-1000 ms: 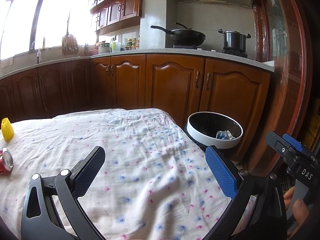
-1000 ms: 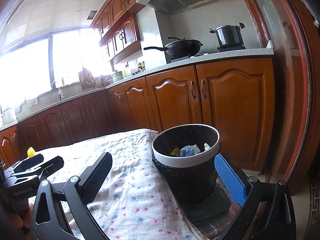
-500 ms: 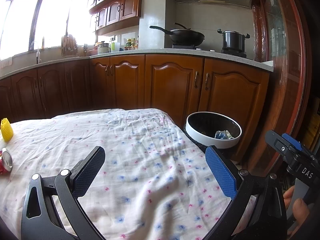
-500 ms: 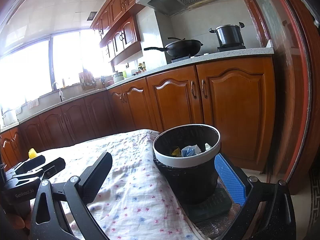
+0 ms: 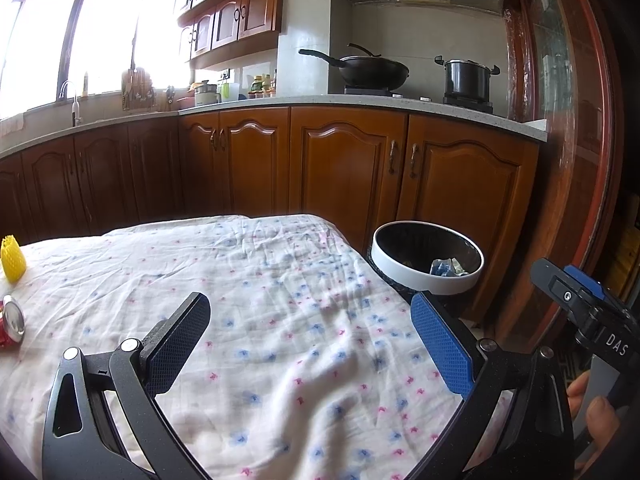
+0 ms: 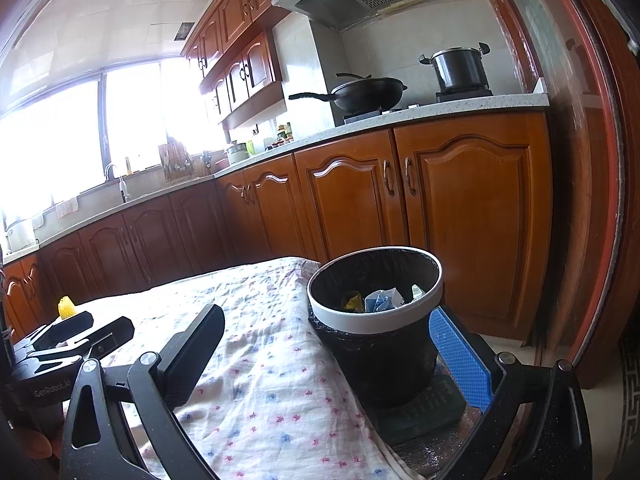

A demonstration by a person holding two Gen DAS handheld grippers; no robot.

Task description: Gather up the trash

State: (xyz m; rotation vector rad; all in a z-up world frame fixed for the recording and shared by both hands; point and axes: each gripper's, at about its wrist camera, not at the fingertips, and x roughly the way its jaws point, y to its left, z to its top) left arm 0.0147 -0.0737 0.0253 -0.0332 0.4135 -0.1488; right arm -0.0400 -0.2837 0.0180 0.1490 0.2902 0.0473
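Presently both tongs, left gripper (image 5: 308, 336) and right gripper (image 6: 328, 344), gape empty; can (image 5: 11, 326) and yellow net (image 5: 13, 258) lie far left of mine, bin (image 6: 376, 300) ahead-right. Next, I judge: reach left.

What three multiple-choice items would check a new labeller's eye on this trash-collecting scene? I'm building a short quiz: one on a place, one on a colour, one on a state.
1. Where does the trash bin stand?
A. On the counter
B. Beside the cloth-covered table's right edge
C. Under the window

2. What colour is the bin's rim?
A. White
B. Red
C. Yellow

3. What state are the left gripper and right gripper in?
A. Both shut on trash
B. Left shut on the red can
C. Both open, holding nothing

Answers:
1. B, the bin sits just off the table's right edge, lower than the tabletop.
2. A, a white band circles the black liner.
3. C, each pair of fingers is spread with nothing between them; the can lies on the cloth.
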